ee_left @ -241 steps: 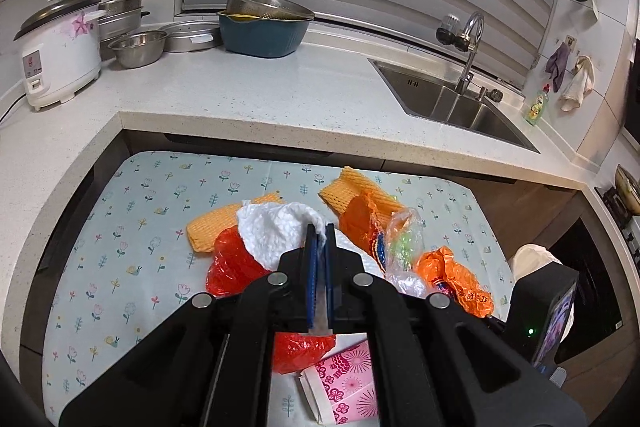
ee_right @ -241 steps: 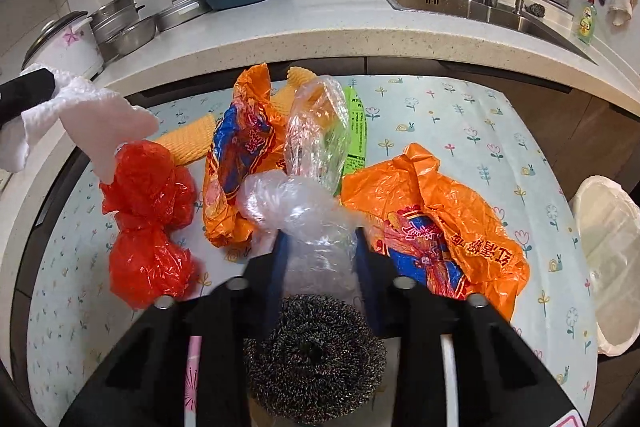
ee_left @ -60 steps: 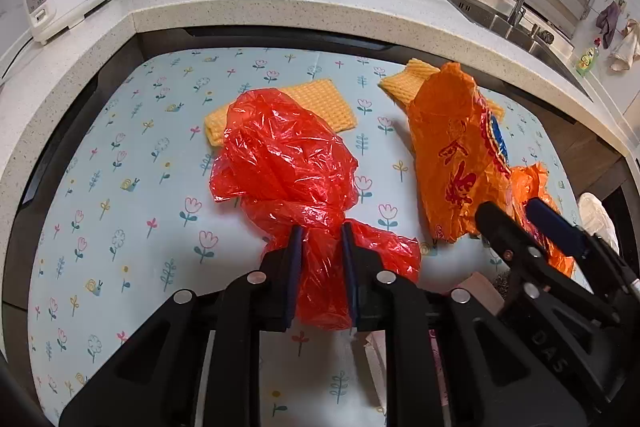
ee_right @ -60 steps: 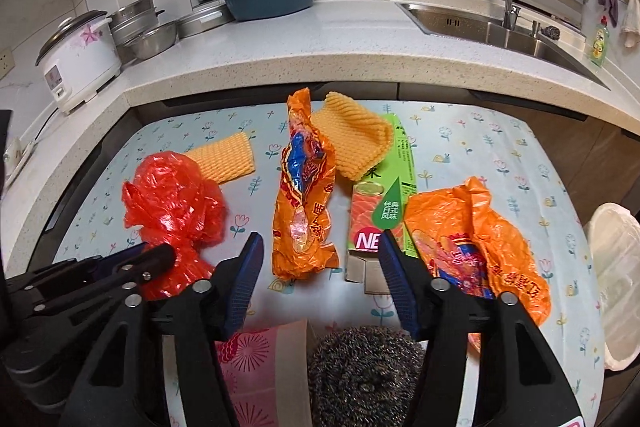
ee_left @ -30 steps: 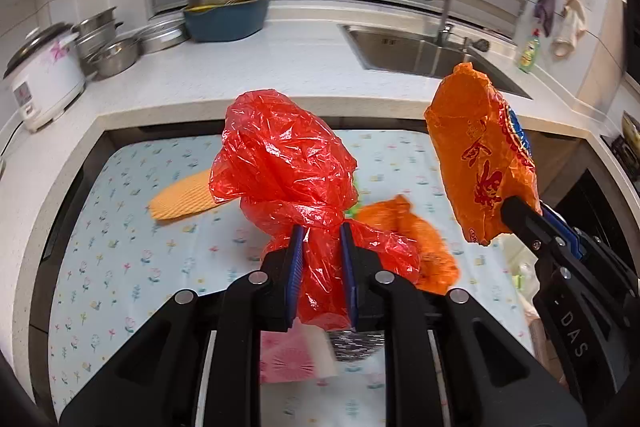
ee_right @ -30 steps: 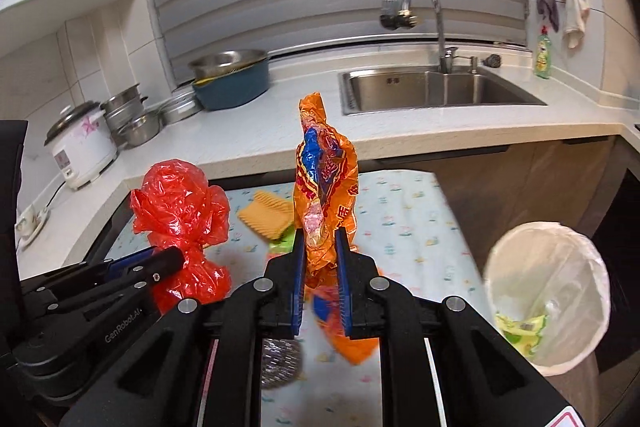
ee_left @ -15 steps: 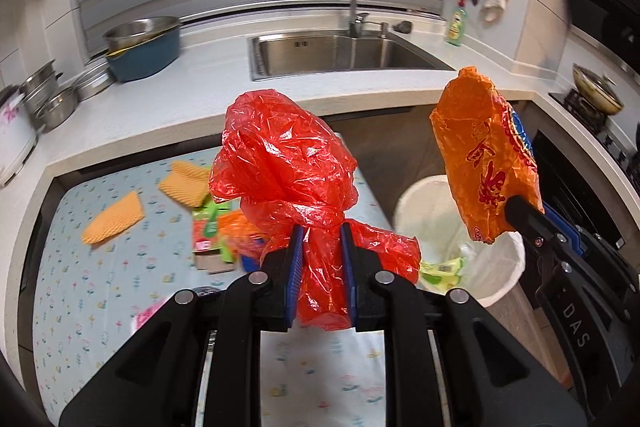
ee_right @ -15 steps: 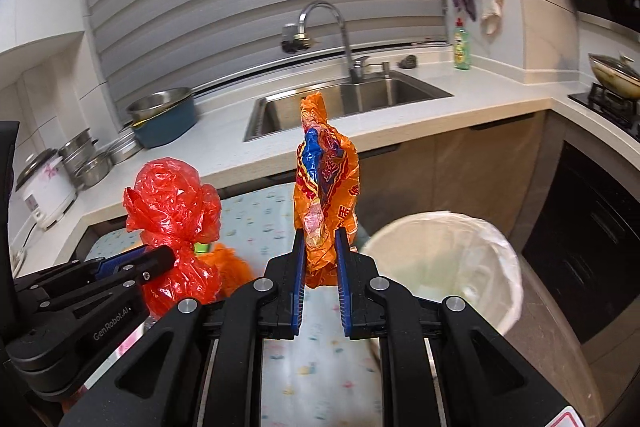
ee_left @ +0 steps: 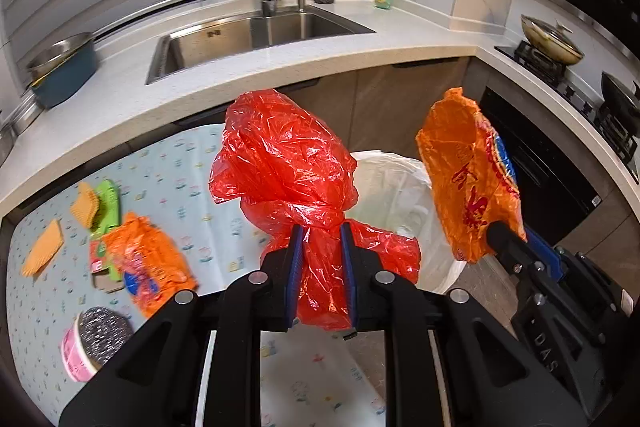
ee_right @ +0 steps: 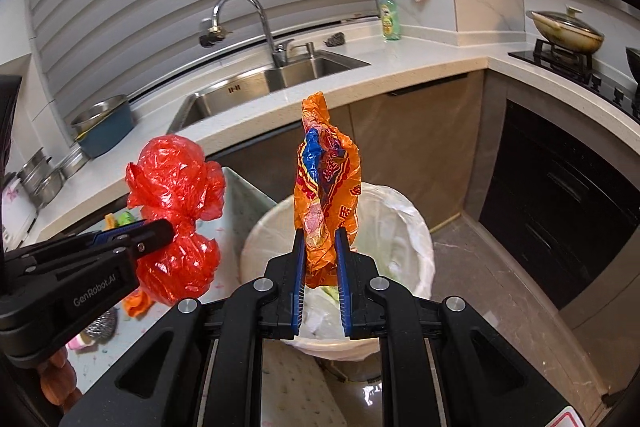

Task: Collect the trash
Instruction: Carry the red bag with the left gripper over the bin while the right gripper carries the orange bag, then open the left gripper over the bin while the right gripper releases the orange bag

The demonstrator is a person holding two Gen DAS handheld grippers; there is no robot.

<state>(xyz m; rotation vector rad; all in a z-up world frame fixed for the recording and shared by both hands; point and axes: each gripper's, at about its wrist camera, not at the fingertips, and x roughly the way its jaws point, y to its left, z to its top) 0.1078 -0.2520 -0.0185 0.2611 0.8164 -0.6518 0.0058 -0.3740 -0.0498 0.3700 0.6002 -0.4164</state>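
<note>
My left gripper (ee_left: 320, 231) is shut on a crumpled red plastic bag (ee_left: 284, 167), pinched at its knotted waist. The same red plastic bag (ee_right: 176, 187) shows at the left of the right wrist view, in the left gripper (ee_right: 160, 233). My right gripper (ee_right: 319, 233) is shut on an orange snack wrapper (ee_right: 326, 183) that stands upright between its pads. That orange snack wrapper (ee_left: 468, 175) appears at the right of the left wrist view. Both hang over a round bin with a white liner (ee_right: 404, 223), whose white liner (ee_left: 396, 187) sits behind the red bag.
On the floral table mat (ee_left: 192, 187) lie another orange bag (ee_left: 148, 267), a green carton (ee_left: 106, 203), two yellow foam pieces (ee_left: 42, 253), a steel scourer (ee_left: 102, 333) and a pink box. Behind are the counter, sink (ee_right: 256, 87) and stove with pans (ee_right: 568, 31).
Both grippers have swung right from over the table to the bin, each still holding its trash. The bin now sits directly under and behind them.
</note>
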